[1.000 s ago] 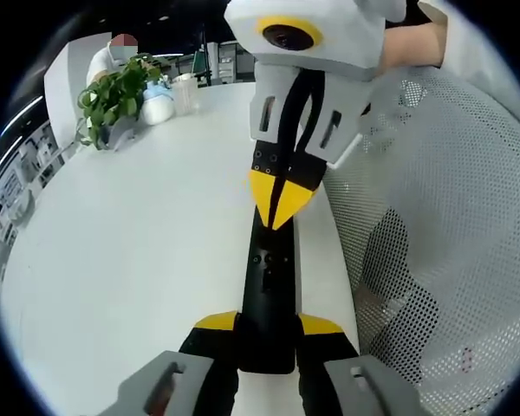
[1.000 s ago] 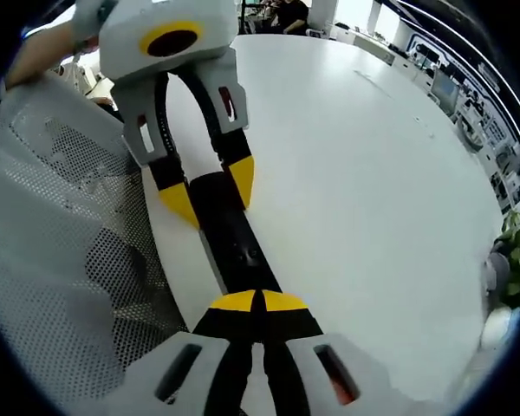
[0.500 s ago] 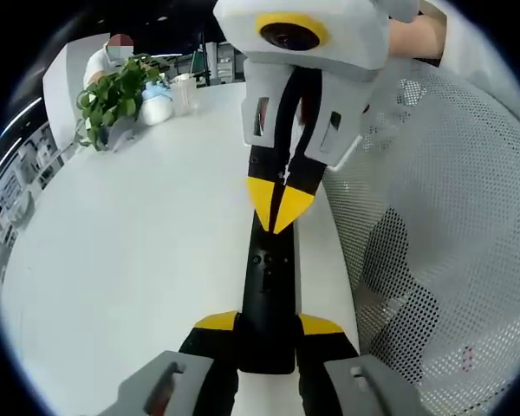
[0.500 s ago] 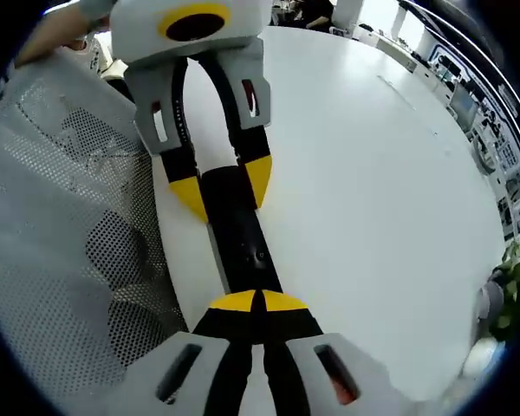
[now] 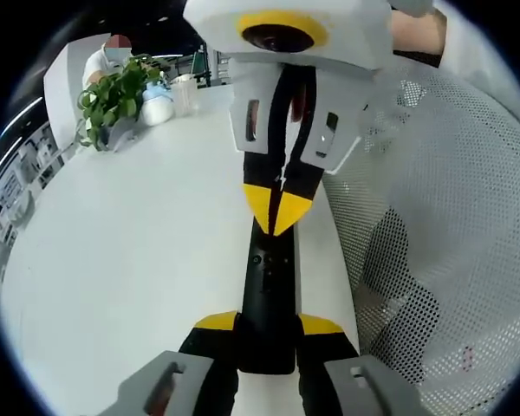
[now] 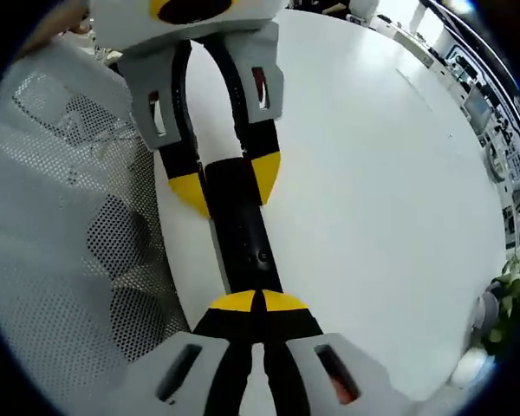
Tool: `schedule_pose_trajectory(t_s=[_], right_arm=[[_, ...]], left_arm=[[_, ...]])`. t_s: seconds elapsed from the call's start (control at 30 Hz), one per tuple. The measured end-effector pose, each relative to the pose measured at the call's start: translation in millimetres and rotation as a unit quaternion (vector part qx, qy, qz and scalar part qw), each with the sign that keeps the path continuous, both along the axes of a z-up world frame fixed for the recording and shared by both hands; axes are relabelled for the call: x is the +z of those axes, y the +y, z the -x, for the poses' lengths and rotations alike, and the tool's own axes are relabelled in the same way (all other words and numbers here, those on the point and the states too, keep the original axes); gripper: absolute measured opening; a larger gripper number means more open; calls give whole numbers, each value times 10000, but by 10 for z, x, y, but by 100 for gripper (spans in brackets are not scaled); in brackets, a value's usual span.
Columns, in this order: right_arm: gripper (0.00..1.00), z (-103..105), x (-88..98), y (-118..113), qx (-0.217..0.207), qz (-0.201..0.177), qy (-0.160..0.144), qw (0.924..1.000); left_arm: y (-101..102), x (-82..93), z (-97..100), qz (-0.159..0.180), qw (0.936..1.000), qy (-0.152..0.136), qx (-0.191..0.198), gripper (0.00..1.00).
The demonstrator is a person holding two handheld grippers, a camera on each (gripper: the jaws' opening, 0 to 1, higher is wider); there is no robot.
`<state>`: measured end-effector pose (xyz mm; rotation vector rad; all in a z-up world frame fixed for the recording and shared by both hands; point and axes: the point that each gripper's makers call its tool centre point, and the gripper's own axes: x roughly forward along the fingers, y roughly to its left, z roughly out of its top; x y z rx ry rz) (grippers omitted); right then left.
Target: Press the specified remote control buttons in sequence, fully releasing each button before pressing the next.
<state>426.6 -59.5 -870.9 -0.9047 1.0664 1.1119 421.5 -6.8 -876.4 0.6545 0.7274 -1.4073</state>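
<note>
Remote (image 5: 267,286) at table (image 5: 130,243) edge | left gripper (image 5: 269,334) clamps it | right gripper (image 5: 278,211) together (tips on remote)

Remote (image 5: 267,286) lies along counter (image 5: 130,251) edge, betw. both tongs (mesh chair (image 5: 442,243) beside); plant (image 5: 113,95) at far end.

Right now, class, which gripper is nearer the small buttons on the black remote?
Right. The right gripper, fingers shut, sits over the remote just beside the buttons. The left gripper clamps the remote's opposite end, farther from them.
</note>
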Motion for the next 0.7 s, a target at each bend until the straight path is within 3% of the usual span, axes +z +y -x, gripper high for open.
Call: schedule_pose_trajectory(t_s=[0.27,0.43,0.7], right_arm=[[0,25,-7,-9,23,104,-109,9999],[0,0,4,-18,-569,-363,-21,9977],[0,10,28,-23,-603,-680,-244,9956]], left_arm=[[0,-4,3,-35,10000,0,-17,24],[0,-5,5,-41,10000,-2,-19,24],[2,-3,7,-25,10000,-4,-14,24]])
